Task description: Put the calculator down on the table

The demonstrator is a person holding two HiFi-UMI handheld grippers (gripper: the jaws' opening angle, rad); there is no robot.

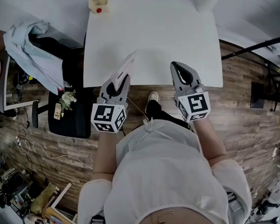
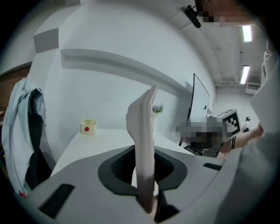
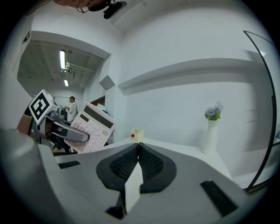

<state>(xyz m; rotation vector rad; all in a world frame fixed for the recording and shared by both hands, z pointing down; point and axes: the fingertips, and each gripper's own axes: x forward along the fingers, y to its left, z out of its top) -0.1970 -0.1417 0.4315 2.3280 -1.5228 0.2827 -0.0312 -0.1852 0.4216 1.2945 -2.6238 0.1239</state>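
- Left gripper [image 2: 145, 186] pinches the lower end of the calculator [image 2: 145, 131]. The jaws hide that end, and from this gripper's view only the thin side edge shows.
- Its keys face the right gripper view. It is held tilted and raised over the near edge of the table [image 1: 151, 35], towards the left.
- Right gripper [image 3: 138, 147], pressed together on nothing, hovers over the same edge further right.
- Yellow box [image 1: 99, 4] sits at the table's far left corner. The vase [image 3: 211, 131] at the far right is cut off in the head view.
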